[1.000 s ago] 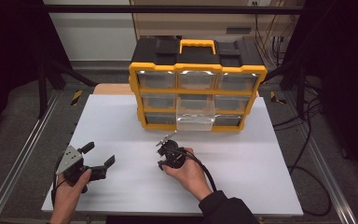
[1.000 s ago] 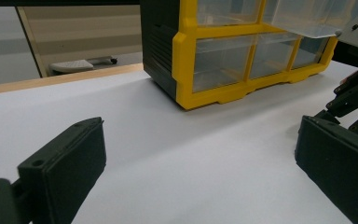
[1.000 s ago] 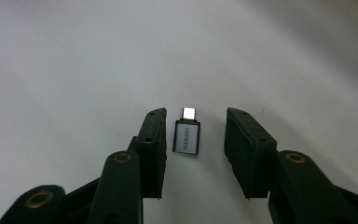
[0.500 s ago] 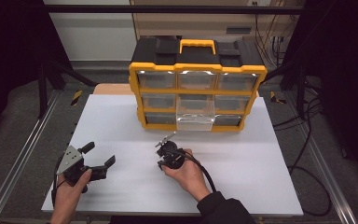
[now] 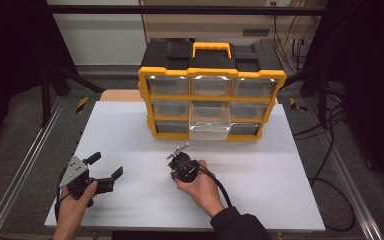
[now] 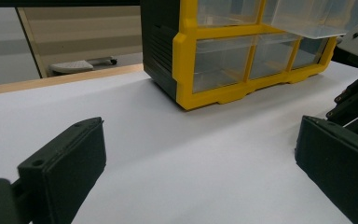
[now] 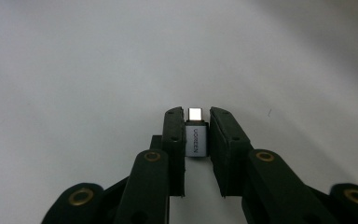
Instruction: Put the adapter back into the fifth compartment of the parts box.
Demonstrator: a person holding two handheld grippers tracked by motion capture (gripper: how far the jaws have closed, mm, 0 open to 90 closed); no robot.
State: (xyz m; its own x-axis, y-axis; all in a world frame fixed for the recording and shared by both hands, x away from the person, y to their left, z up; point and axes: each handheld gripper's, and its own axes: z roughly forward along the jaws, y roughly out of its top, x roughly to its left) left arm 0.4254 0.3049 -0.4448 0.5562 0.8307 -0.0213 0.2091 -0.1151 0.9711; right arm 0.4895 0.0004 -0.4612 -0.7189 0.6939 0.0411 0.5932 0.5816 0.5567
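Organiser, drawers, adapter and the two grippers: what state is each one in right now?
Organiser: upright at the table's far side, lid shut.
Middle drawer: pulled out, looks empty.
Other drawers: pushed in.
Adapter: clamped between the right gripper's jaws, plug tip pointing forward.
Right gripper: shut on the adapter.
Left gripper: jaws wide open, holding nothing, low over the table.

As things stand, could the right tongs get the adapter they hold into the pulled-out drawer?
Probably yes. The right tongs grip the small adapter, and bare white table lies between them and the open drawer of the yellow organizer. The left tongs sit off to the side.
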